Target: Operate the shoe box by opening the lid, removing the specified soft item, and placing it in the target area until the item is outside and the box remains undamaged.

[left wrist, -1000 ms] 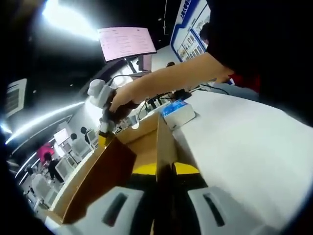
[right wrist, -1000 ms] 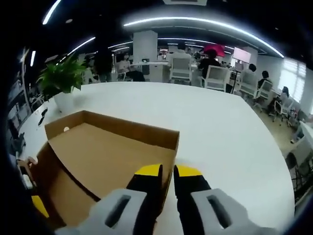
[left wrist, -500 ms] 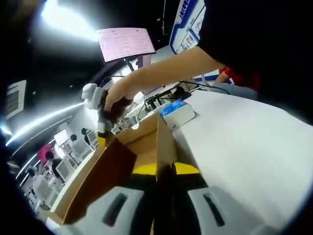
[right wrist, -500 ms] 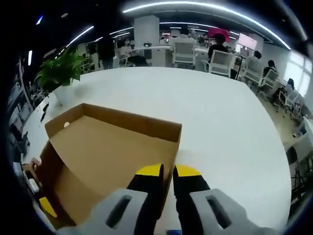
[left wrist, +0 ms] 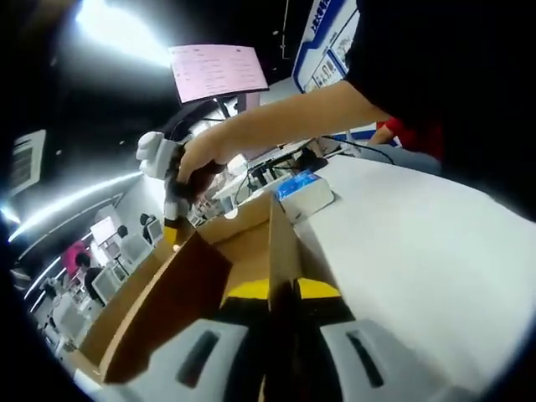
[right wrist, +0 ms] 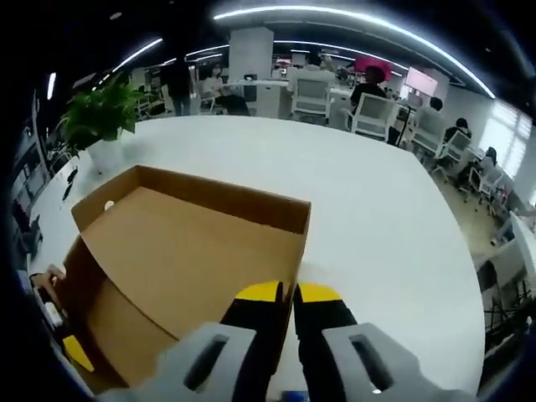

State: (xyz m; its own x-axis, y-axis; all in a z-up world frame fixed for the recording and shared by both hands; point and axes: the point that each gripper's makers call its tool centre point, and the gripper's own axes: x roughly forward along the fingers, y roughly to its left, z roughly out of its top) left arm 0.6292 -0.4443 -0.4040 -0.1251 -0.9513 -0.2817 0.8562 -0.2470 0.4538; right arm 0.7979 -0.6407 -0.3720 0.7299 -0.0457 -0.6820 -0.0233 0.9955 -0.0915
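On white table (right wrist: pixel 394 218), both fingers clamp shoe box (right wrist: pixel 167 260) walls, contents hidden

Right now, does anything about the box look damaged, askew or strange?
Nothing stands out. The brown cardboard shoe-box lid looks untorn and uncrushed. The left tool is shut on one rim, the right tool on another. The white table shows no spill.

Brown cardboard shoe box (right wrist: pixel 180 260) — open, interior bare — on white table (right wrist: pixel 377 226)
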